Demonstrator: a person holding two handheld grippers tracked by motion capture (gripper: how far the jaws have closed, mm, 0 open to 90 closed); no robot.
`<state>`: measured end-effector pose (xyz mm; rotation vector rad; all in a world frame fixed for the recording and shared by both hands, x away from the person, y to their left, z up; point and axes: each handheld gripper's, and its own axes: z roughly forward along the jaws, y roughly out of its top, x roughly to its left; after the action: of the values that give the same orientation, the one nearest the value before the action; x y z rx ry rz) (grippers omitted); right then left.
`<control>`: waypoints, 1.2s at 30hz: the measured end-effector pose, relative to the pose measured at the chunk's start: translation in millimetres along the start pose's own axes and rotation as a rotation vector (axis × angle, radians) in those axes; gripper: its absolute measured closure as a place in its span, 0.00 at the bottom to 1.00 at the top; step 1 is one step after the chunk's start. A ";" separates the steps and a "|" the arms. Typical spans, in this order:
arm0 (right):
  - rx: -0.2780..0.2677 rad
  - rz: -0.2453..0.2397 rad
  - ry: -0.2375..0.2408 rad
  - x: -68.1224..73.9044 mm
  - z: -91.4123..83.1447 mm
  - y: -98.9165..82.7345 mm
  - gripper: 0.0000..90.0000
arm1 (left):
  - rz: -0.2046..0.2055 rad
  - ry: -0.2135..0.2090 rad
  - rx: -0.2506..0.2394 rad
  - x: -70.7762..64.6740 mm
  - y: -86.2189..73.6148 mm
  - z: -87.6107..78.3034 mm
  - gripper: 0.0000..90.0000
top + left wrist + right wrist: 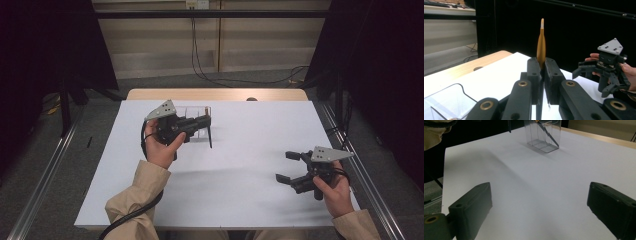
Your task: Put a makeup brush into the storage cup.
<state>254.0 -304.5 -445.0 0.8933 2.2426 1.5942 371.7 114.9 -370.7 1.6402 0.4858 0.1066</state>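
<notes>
We take the clear plastic box [196,116] as our landmark; it stands on the white sheet [235,165] toward the far left of the table, upright, with thin inner walls that split it into compartments.

Left gripper [204,124]: we find it right at the box, held in the person's left hand [161,147], its body on the near-left side of the box and its tips by the box's right end. In the left gripper view the two black jaws are clenched on a slim gold-brown brush handle [541,47]. The handle rises from between the pads, swells in the middle, and narrows to a pale tip. A dark thin length [209,135] hangs down from the tips past the near-right corner of the box toward the sheet. In the right gripper view a dark slanted line sits against the box; we cannot tell whether it is inside or behind it.

Right gripper [285,166]: well apart from the box, to its near right, close to the right edge of the sheet. The right hand [334,192] holds it low over the sheet. Jaws released and spread wide, with bare sheet between them. From its own view we see the box far ahead.

Beyond the box, a strip of bare wooden tabletop [215,94] shows past the sheet's far edge.
</notes>
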 end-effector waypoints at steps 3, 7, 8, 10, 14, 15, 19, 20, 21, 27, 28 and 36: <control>-0.005 0.002 0.002 -0.4 -0.2 -0.2 0.06 | 0.000 0.008 -0.001 2.3 2.3 0.4 0.93; -0.004 0.001 0.002 -0.3 -0.4 -0.3 0.06 | 0.001 0.018 -0.001 5.0 6.1 0.8 0.93; -0.006 0.001 0.004 -0.3 -0.3 -0.2 0.06 | 0.002 0.020 0.000 5.8 7.0 0.7 0.93; -0.007 0.000 0.002 -0.2 -0.4 -0.1 0.06 | 0.000 0.023 -0.005 7.3 8.3 0.8 0.93; -0.005 -0.001 0.004 -0.4 -0.5 -0.6 0.06 | -0.003 0.032 -0.006 11.1 10.0 1.6 0.93; -0.005 -0.002 0.003 -0.5 -0.5 -0.8 0.06 | -0.003 0.037 -0.004 12.0 10.4 1.5 0.93; -0.005 -0.002 0.000 -1.1 -0.8 -1.0 0.06 | -0.007 0.046 -0.010 16.6 12.4 2.2 0.93; -0.006 -0.002 -0.001 -1.1 -0.9 -0.9 0.06 | -0.013 0.051 -0.015 17.7 12.7 2.5 0.93; -0.006 -0.002 0.000 -1.1 -0.9 -0.9 0.06 | -0.014 0.054 -0.015 18.5 13.1 2.6 0.93; -0.013 0.002 0.005 -0.6 -1.3 -0.9 0.07 | -0.013 0.074 -0.020 24.0 17.4 4.4 0.93; -0.015 0.003 0.006 -0.7 -1.5 -0.9 0.07 | -0.012 0.079 -0.021 24.8 18.2 4.7 0.93; -0.016 0.004 0.009 -1.2 -2.1 -1.6 0.07 | 0.006 0.117 -0.015 31.1 25.0 7.1 0.93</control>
<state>253.3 -307.2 -445.9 0.8882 2.2325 1.6189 408.5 118.6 -354.2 1.6270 0.5681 0.2110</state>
